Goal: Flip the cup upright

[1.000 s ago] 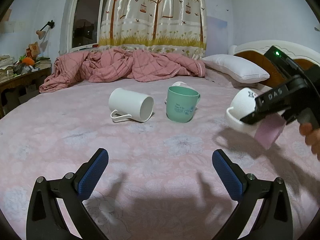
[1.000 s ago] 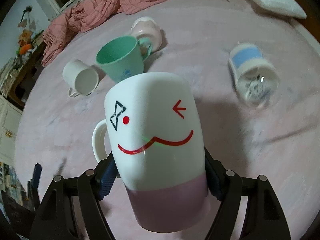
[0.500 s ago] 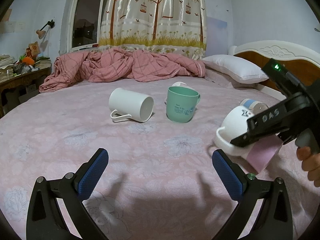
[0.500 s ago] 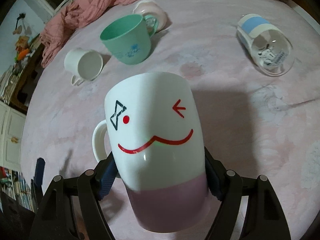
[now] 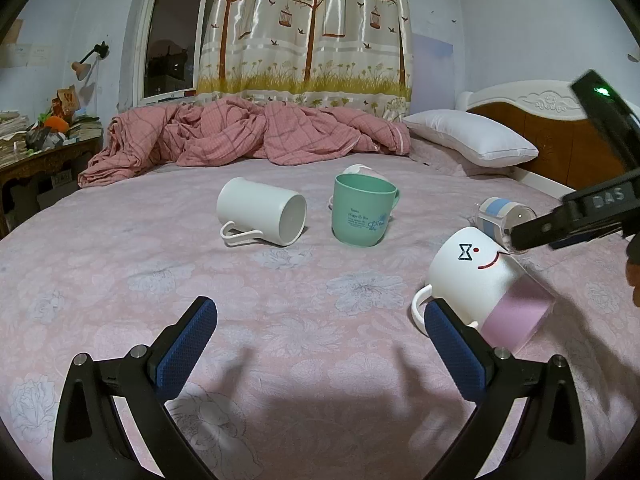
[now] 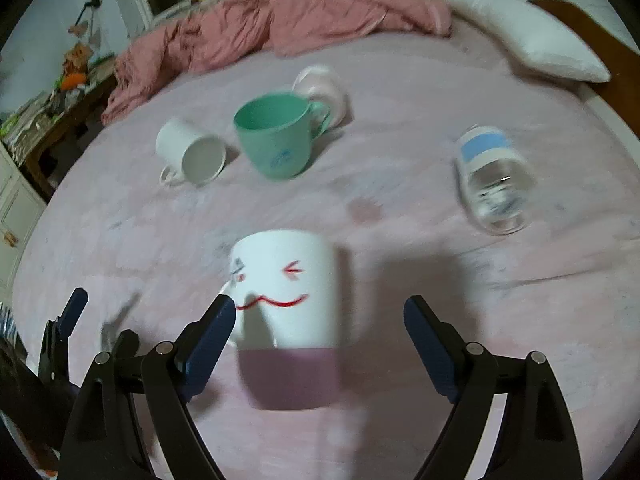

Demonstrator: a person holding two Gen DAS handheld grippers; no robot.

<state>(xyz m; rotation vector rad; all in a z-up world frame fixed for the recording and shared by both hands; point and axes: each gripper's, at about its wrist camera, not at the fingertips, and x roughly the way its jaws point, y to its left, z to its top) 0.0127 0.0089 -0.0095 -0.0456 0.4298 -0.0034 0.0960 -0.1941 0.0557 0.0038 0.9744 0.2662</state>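
While the smiley mug [image 6: 288,304] is sitting at lower centre, the right gripper [image 6: 320,340] is gaping wide around it, gripping nothing. Left gripper [image 5: 320,344] is hanging open, empty. Next probably calls for the white mug [image 6: 190,156], upper left.

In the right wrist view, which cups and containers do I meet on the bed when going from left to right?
Plain white mug lying on its side → green cup standing upright → smiley-face mug → clear glass with blue band lying on its side.

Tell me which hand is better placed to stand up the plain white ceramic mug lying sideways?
Left, probably. The left gripper is open and empty, and the white mug lies nearly ahead of it. The right gripper straddles the smiley-face mug, farther away.
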